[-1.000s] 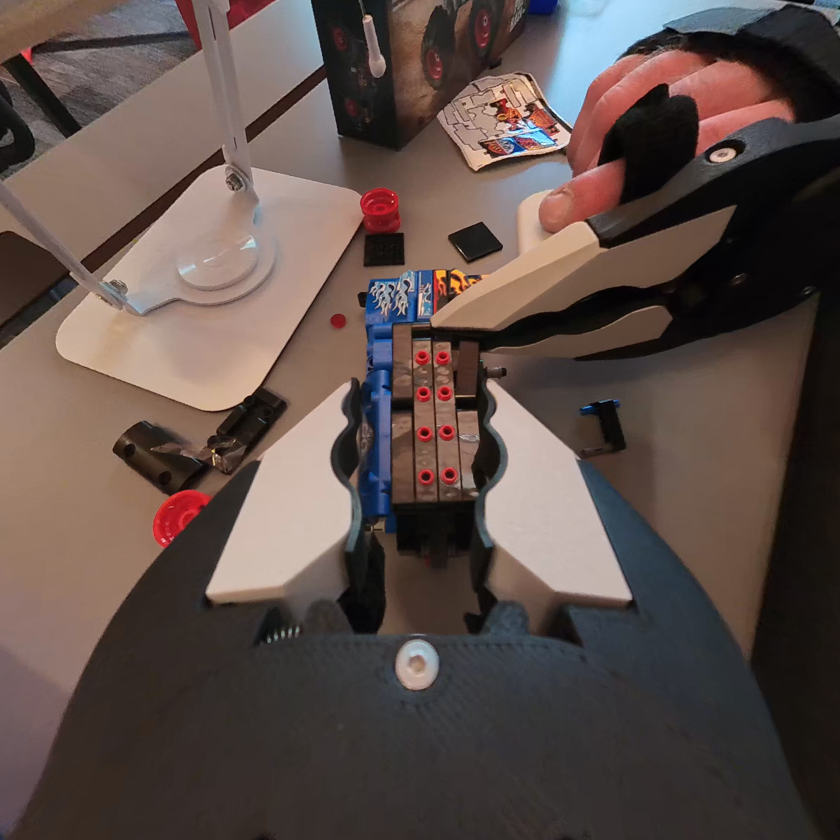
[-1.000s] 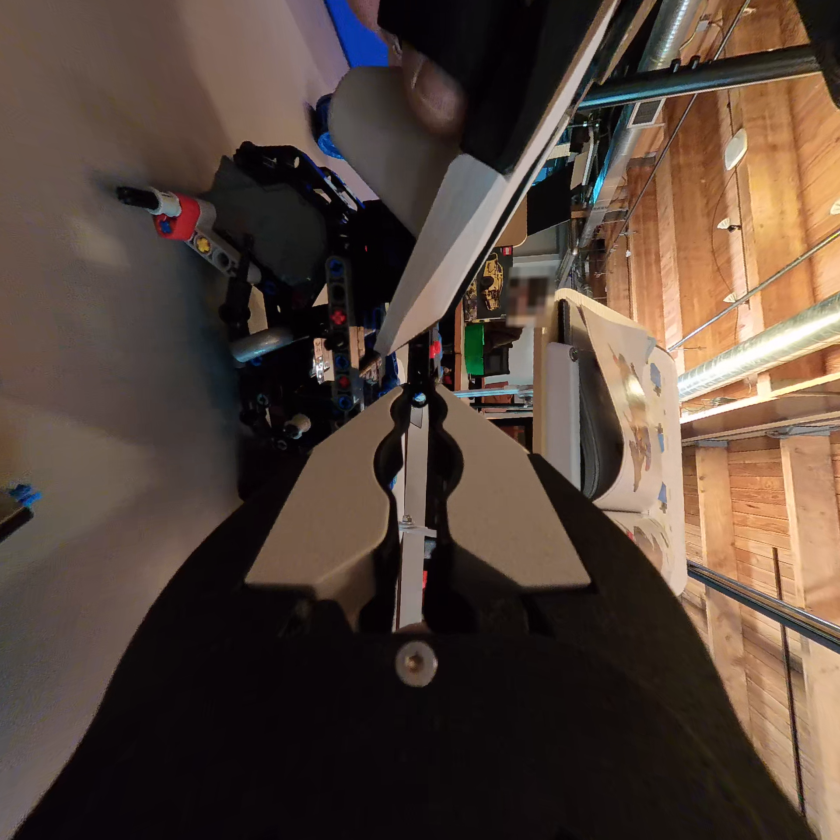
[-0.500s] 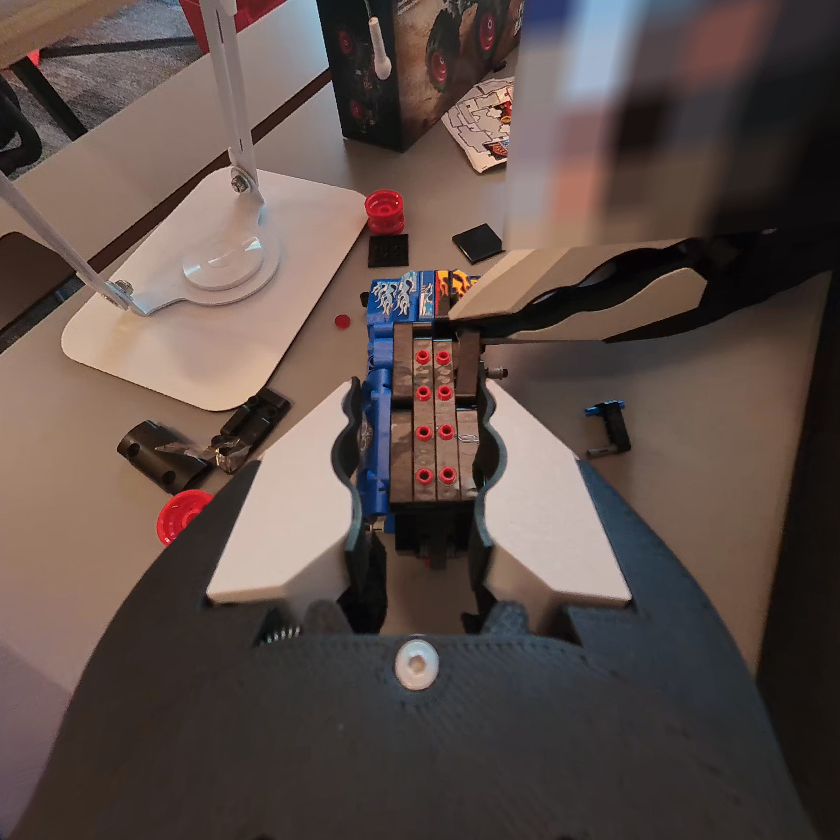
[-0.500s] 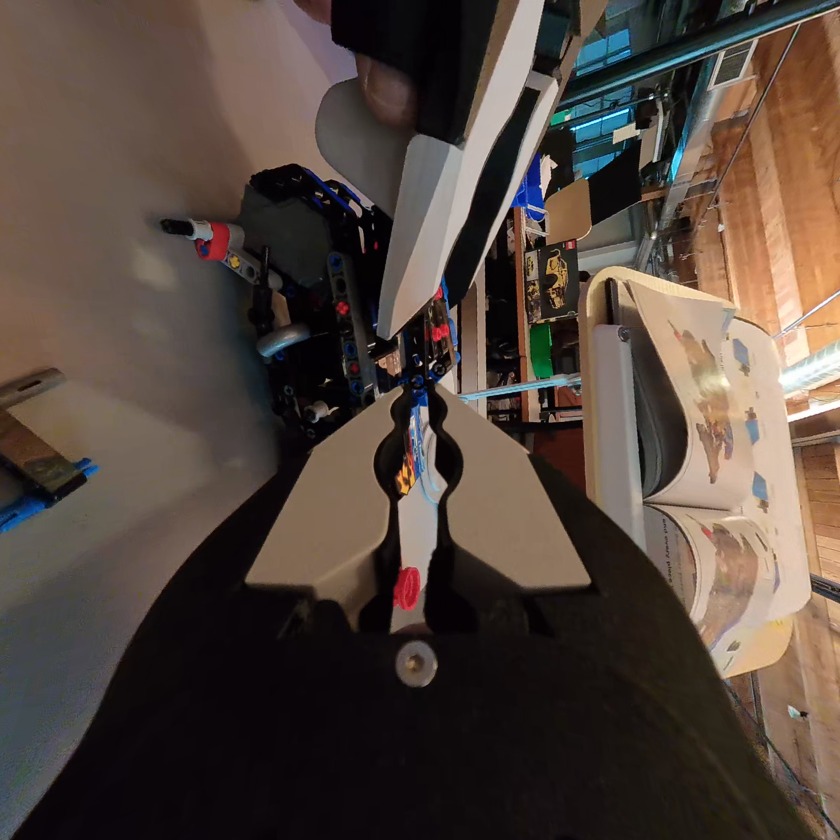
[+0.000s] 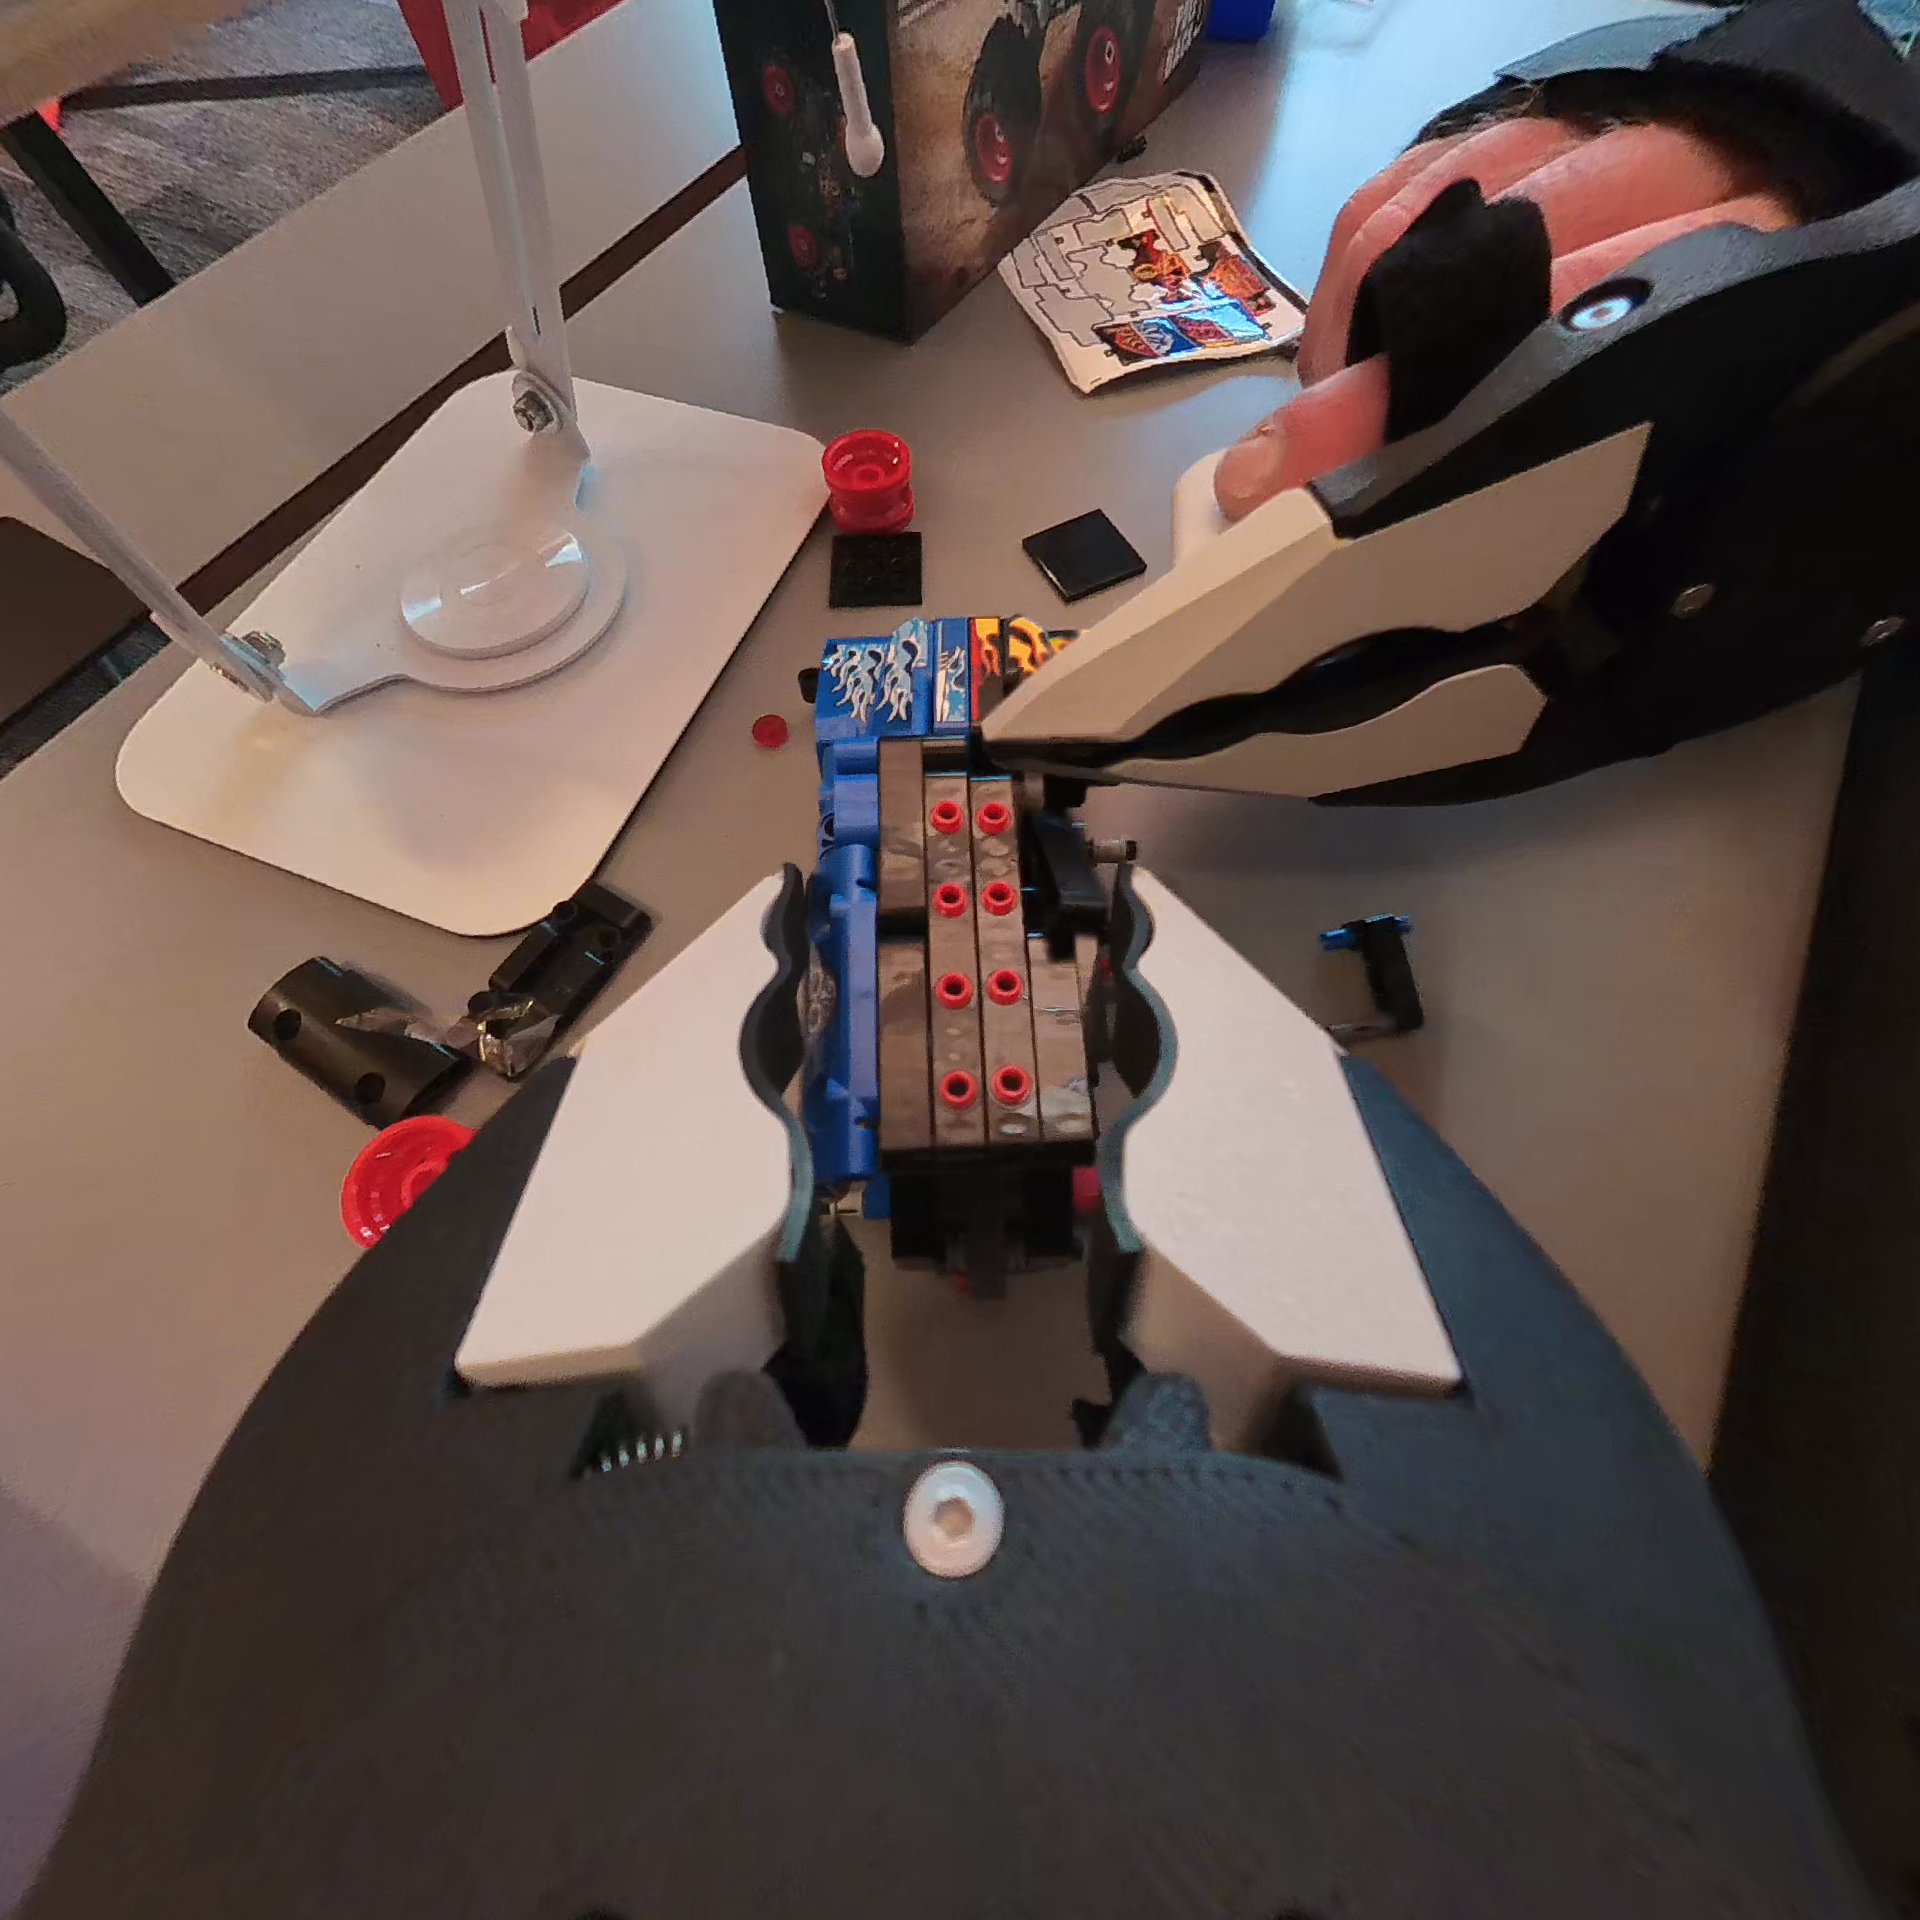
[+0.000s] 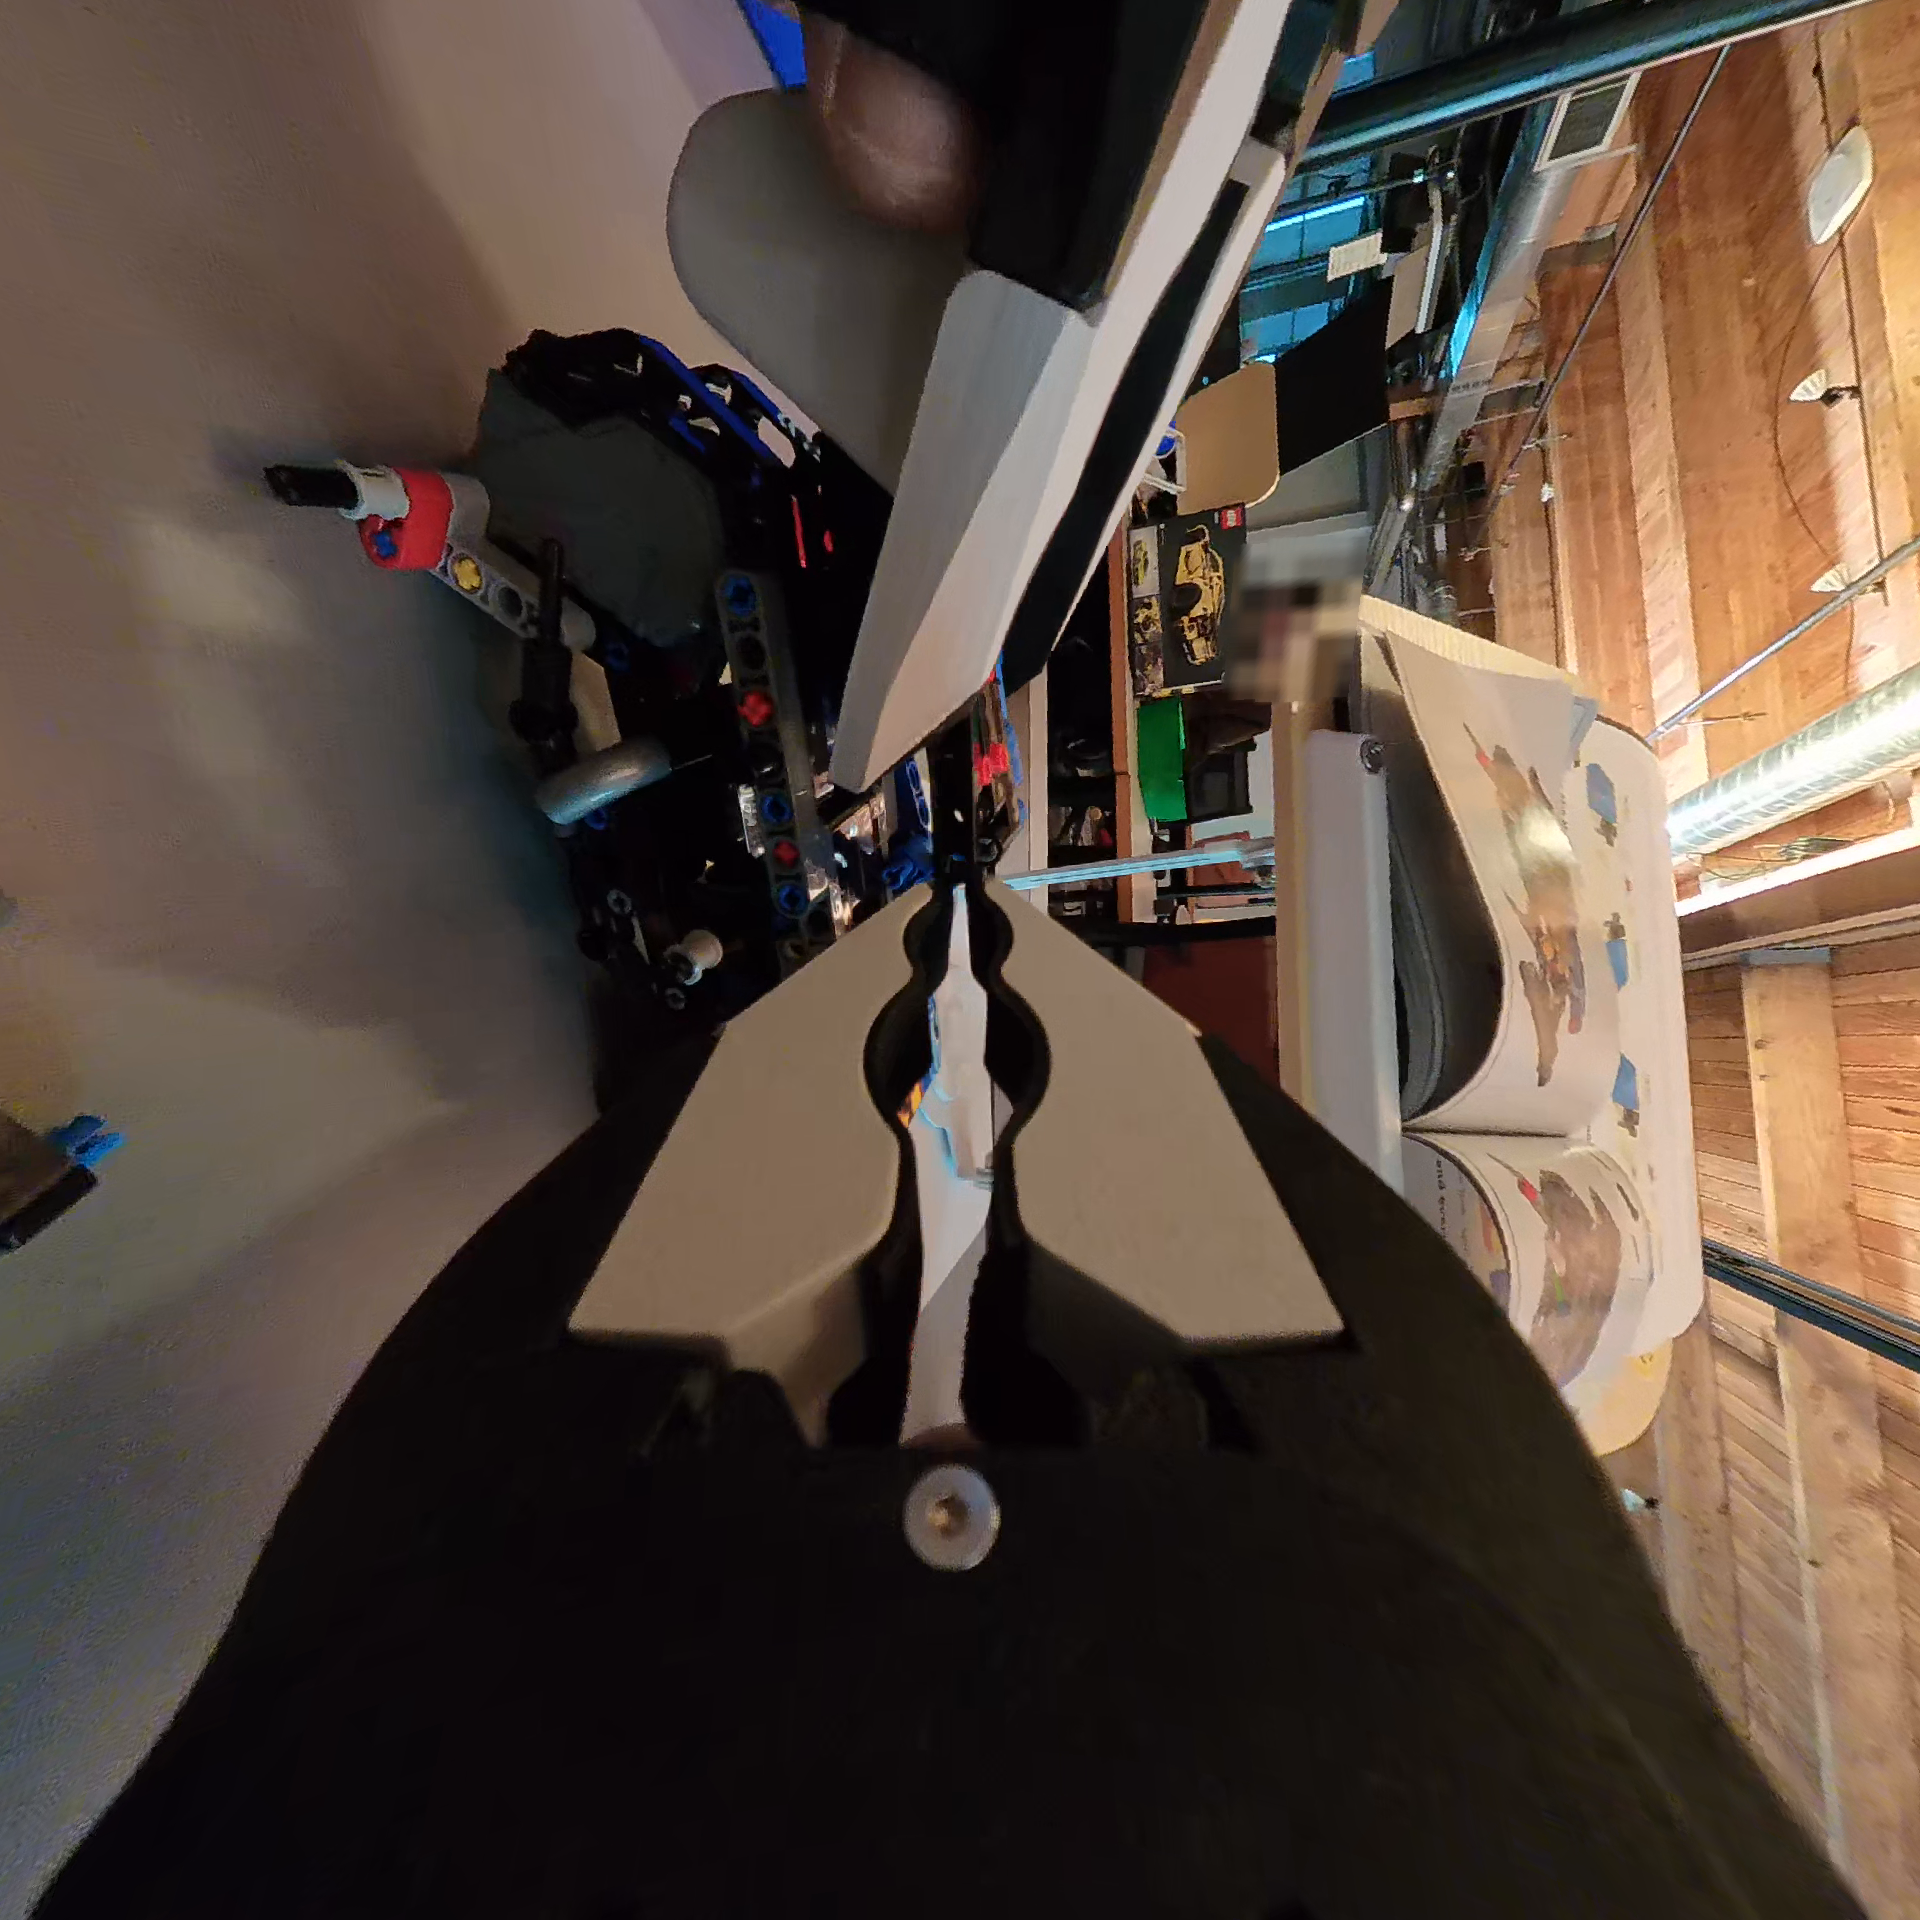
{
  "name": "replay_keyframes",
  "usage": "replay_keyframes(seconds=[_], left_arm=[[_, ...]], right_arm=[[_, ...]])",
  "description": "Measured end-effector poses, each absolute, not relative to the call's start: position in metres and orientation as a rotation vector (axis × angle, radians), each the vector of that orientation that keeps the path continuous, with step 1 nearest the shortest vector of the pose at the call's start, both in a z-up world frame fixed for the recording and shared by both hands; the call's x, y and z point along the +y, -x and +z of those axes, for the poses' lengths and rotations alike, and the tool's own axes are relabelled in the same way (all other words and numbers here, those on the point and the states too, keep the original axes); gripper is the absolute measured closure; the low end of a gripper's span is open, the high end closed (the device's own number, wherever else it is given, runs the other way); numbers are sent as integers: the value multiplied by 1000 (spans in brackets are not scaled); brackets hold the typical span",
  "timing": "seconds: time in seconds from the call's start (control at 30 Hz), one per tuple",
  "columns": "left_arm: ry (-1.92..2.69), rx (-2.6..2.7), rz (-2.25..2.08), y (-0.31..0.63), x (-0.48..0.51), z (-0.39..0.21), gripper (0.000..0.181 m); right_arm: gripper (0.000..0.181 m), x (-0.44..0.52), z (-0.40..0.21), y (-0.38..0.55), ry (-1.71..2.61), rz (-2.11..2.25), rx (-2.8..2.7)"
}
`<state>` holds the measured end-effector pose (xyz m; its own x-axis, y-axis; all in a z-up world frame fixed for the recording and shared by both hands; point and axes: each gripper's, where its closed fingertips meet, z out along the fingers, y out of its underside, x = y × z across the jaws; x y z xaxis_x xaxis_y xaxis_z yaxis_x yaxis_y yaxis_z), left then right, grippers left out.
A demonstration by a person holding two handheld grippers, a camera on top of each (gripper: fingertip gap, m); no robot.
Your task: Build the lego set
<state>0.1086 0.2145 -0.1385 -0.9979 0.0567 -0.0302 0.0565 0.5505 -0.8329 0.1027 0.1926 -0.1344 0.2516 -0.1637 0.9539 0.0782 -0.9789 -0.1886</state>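
The lego truck body [image 5: 966, 966], blue on its left side with black tiles and red studs on top, rests on the grey table [image 5: 1558, 935]. My left gripper [image 5: 956, 904] is shut on its two sides. My right gripper [image 5: 992, 740] comes in from the right, jaws together, with its tips against the far top edge of the body by the flame stickers. I cannot tell whether it pinches a piece. In the right wrist view the right gripper [image 6: 961, 883] meets a thin black edge of the model [image 6: 727, 675]. The left gripper's white finger [image 6: 966, 520] is above it.
A white stand base [image 5: 447, 665] lies at left. Two red wheel hubs [image 5: 868, 478] [image 5: 400, 1195], two black plates [image 5: 875, 569] [image 5: 1084, 554], black parts [image 5: 343, 1039] and a black-and-blue part [image 5: 1377, 977] lie around. The set box [image 5: 935, 156] and sticker sheet [image 5: 1153, 281] are at the back. An open instruction booklet [image 6: 1538, 987] stands nearby. Only a small space, under 4 cm, lies between the two pairs of fingers.
The right gripper rolled onto its side at the model's far end half a second ago and has rolled back, tips staying at the same spot. The left gripper kept its hold and did not move.
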Motion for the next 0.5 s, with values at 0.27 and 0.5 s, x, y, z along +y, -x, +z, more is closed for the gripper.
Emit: replay_keyframes(seconds=[0.27,0.5], left_arm=[[101,-2804,1494,-113,217,-138,132],[101,-2798,1499,-113,217,-138,132]], right_arm=[[181,193,-136,-105,2321,-1797,106],[181,194,-136,-101,2318,-1626,188]])
